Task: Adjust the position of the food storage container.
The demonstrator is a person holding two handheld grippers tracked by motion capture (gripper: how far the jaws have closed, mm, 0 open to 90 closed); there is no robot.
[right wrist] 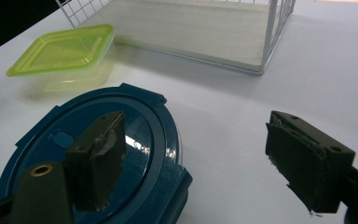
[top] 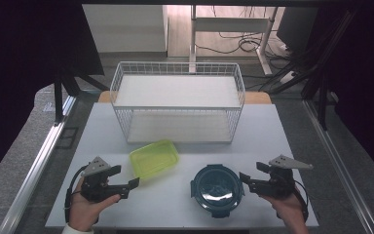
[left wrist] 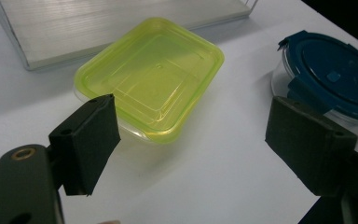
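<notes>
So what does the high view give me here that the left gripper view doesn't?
High view alone: both hands, the right gripper, the upper shelf of the white wire rack, and the floor with cables behind the table. Left gripper view alone: the left gripper close up, jaws wide apart. Shared: the yellow-green container, the blue-lidded round container, the rack's lower shelf.

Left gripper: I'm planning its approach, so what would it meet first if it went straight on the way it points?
Probably the yellow-green lidded container: it lies directly ahead of the open left gripper, with bare table between them.
</notes>
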